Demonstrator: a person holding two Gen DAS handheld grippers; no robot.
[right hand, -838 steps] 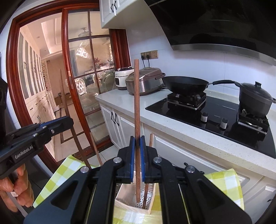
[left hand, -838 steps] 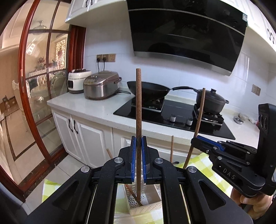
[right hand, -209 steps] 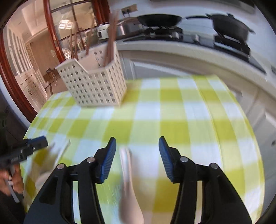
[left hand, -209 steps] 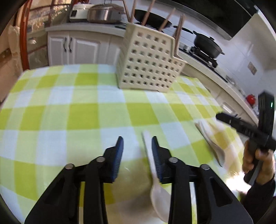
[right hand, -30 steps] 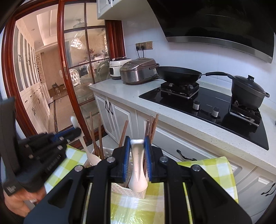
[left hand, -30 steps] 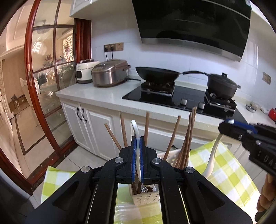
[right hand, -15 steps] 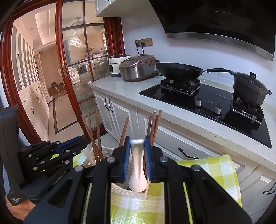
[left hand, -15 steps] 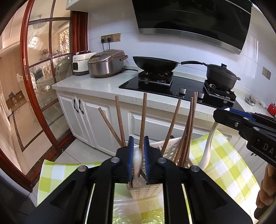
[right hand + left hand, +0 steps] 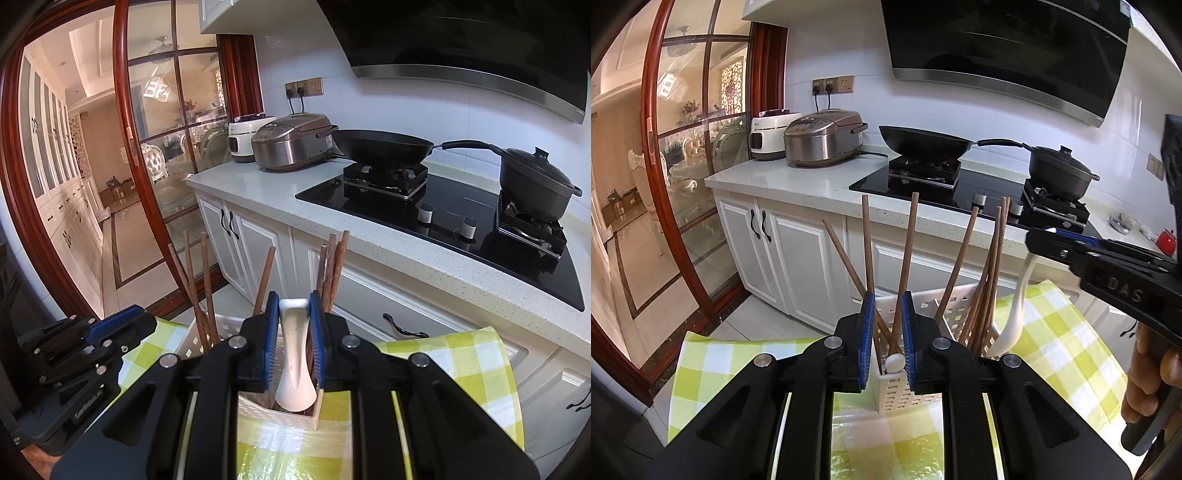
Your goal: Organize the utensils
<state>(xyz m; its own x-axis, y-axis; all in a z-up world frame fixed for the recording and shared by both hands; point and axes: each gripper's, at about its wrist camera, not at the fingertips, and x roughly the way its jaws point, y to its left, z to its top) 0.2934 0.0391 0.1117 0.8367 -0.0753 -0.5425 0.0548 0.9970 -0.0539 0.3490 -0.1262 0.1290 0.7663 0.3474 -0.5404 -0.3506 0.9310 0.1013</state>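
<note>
Left wrist view: our left gripper (image 9: 888, 328) hangs over the caddy (image 9: 905, 380), which stands on the green checked cloth (image 9: 1052, 332). Its jaws are released, with a clear gap at each pad. One spoon's (image 9: 894, 361) white end sits low between the pads, standing free in the caddy's near corner. Chopsticks (image 9: 908, 258) fan upward from the caddy. Right of the caddy, our right gripper (image 9: 1039, 236) grasps a second spoon (image 9: 1015, 314), bowl down at the caddy's right rim.

Right wrist view: our right gripper (image 9: 293, 325) is clenched on that spoon's (image 9: 293, 354) handle, both blue pads touching it. The bowl hangs at the caddy's (image 9: 280, 415) near rim. Chopsticks (image 9: 334, 266) rise behind it. Our left gripper (image 9: 122, 325) sits left of the caddy; a hand (image 9: 1148, 384) grips the right handle in the left wrist view.
</note>
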